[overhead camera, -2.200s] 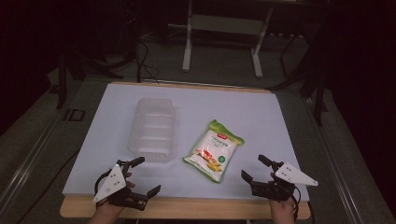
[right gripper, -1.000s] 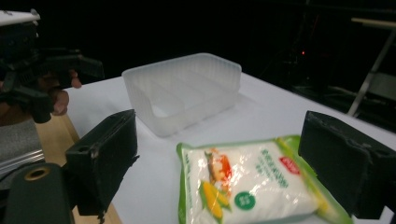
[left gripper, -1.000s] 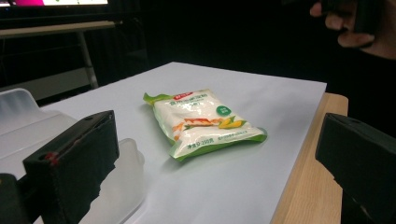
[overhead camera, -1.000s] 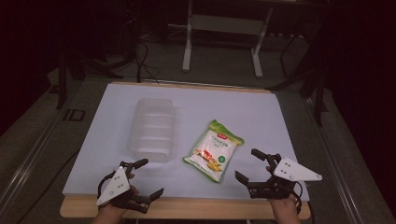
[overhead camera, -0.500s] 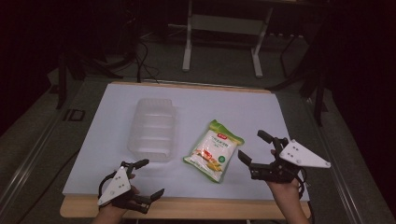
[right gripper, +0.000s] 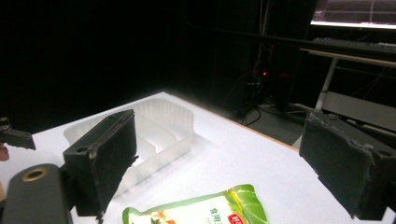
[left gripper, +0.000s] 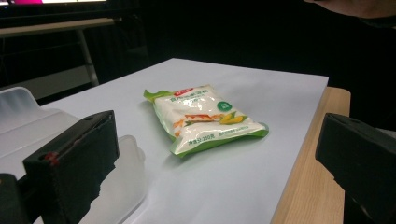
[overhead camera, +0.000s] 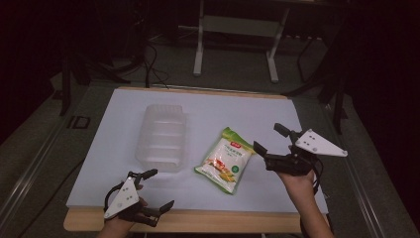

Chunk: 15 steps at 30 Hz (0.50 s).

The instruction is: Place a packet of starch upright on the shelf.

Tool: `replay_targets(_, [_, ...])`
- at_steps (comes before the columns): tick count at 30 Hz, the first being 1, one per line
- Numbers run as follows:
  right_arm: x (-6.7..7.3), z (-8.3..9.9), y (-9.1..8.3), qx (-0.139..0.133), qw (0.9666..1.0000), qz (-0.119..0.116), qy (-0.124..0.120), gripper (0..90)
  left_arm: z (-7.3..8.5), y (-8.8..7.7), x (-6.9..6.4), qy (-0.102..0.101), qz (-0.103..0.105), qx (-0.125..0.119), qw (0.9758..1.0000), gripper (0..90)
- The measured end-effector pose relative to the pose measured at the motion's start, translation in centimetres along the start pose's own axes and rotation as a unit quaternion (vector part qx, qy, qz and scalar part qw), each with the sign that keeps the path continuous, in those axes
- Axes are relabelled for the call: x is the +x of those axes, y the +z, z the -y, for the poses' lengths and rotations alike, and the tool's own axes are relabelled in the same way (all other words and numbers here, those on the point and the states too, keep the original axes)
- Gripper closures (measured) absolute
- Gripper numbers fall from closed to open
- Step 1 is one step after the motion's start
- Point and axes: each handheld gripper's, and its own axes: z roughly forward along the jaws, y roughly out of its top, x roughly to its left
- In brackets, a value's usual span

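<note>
A green and white snack bag point(overhead camera: 225, 159) point(left gripper: 205, 116) point(right gripper: 201, 211) lies flat on the white table sheet point(overhead camera: 218, 111), right of centre. Left of it sits a clear plastic tray point(overhead camera: 162, 136) point(left gripper: 28, 126) point(right gripper: 154, 133) with ribbed compartments. My right gripper point(overhead camera: 270, 139) point(right gripper: 229, 158) is raised just right of the bag, open, jaws wide with nothing between them. My left gripper point(overhead camera: 159, 188) point(left gripper: 219, 158) is low at the table's front left edge, open and empty, below the tray's near end.
The wooden table edge point(overhead camera: 213, 220) point(left gripper: 308, 186) runs along the front. Beyond the table stands a metal frame stand point(overhead camera: 235, 29) on a dark floor with cables. A monitor point(right gripper: 355, 11) glows at the back in the right gripper view.
My right gripper has lifted off the front edge and moved forward and left toward the bag, still open. The left gripper has drifted slightly back toward the front edge.
</note>
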Motion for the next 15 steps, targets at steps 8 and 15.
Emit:
replay_targets(8, [-1.2,0.4,1.7,0.029,0.9996,0.003,-0.003,10.9,0.0,0.0,0.1,-0.001,0.001,-0.001,1.0000,0.0])
replay_targets(15, [-2.0,1.4,2.7,0.025,0.9997,0.001,-0.005,11.0,0.0,0.0,0.1,-0.002,0.002,0.000,1.0000,0.0])
